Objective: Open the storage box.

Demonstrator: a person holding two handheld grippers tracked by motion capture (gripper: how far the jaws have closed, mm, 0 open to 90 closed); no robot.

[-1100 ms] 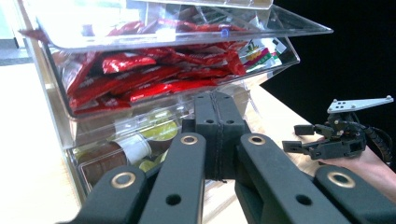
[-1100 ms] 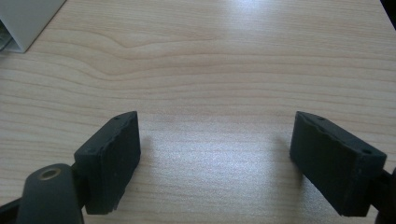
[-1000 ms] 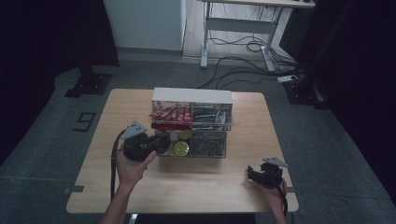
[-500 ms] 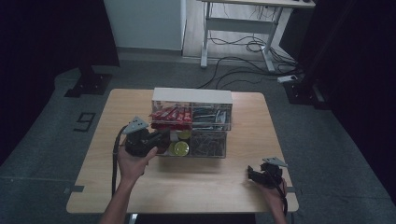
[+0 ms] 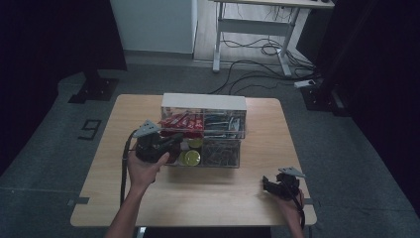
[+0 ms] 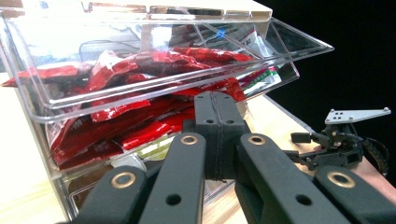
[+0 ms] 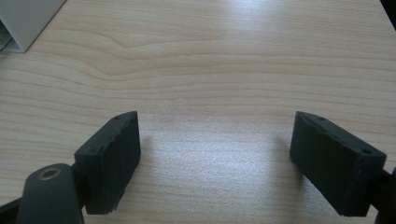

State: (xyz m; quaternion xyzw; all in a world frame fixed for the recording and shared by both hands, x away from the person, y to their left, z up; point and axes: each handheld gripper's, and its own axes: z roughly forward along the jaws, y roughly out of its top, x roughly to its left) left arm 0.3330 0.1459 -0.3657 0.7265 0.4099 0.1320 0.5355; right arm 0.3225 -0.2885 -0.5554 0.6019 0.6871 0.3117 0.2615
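Clear plastic catches the light first: a small organizer [image 5: 204, 130] with four compartments stands mid-table [image 5: 124, 198], and its upper drawer [image 6: 154, 60], seen from the left gripper view, hangs tilted open just above the left gripper [image 6: 219, 112]. That drawer is packed with red packets [image 6: 140, 88], which lie directly ahead of and over the tool's tip. The left gripper's jaws are pressed flat together with nothing visible between them, their tip at the drawer's front wall; whether it touches the plastic I cannot tell. From above, the left gripper [image 5: 171, 143] sits against the organizer's near left corner, the hand [image 5: 143, 168] wrapped behind it, with yellow discs [image 5: 190, 157] in the lower compartment just beside its tip. The right gripper [image 5: 270, 184] rests low near the table's near right corner, well apart from the organizer. Its jaws stand wide and released over bare wood [image 7: 215, 60], holding nothing, the organizer's white corner [image 7: 23, 23] far ahead to its left.
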